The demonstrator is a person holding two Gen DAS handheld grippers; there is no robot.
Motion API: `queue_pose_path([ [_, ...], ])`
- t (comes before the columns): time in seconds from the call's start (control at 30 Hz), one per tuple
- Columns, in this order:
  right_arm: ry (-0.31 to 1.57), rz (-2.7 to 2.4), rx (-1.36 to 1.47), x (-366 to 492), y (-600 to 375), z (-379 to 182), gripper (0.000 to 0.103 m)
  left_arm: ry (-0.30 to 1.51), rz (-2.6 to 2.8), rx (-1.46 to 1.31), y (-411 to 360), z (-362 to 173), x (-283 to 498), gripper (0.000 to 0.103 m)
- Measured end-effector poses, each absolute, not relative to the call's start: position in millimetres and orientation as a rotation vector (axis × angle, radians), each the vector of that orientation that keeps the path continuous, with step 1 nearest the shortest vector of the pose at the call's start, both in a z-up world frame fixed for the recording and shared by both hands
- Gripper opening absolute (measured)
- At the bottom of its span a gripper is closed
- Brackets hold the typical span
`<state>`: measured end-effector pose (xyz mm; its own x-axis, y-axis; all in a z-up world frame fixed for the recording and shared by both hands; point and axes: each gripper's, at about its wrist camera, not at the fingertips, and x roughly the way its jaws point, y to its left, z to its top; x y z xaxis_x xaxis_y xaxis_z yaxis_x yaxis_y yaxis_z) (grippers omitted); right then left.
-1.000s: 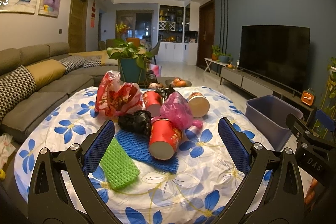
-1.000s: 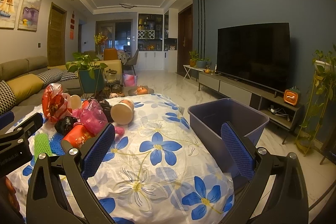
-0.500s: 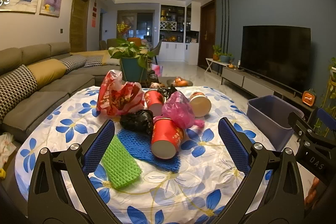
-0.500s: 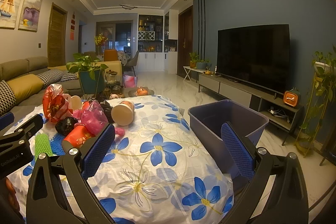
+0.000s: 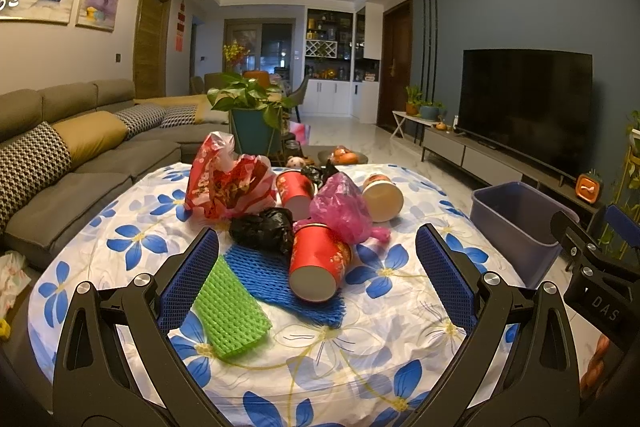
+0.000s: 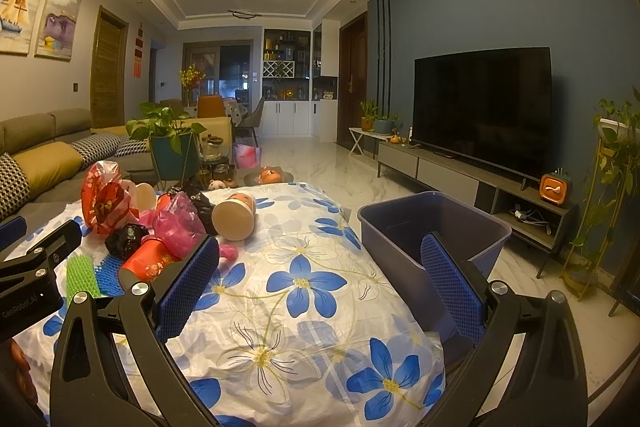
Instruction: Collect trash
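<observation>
Hovering left tongs (image 5: 316,267) wide open, empty, over red cup (image 5: 318,263) mid-frame; right tongs (image 6: 320,277) gaping, empty, beside bin (image 6: 434,227) centre-right.

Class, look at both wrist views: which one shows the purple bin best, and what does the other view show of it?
The right wrist view. There the purple bin sits near, its open top and inside walls visible, though one finger of the right hand-held gripper covers part. The left wrist view shows the bin smaller, at the right edge.
</observation>
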<state>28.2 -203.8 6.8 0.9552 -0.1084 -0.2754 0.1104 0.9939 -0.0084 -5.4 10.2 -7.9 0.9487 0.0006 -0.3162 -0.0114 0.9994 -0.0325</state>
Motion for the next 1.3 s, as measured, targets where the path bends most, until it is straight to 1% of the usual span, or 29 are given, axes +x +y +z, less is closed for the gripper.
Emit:
queue_pose_path([
  [1.3, 0.272, -0.111, 0.006, 28.4, -204.8, 9.5, 0.098, 0.333, 0.011, -0.046, 15.3, -9.3, -6.9, 0.097],
])
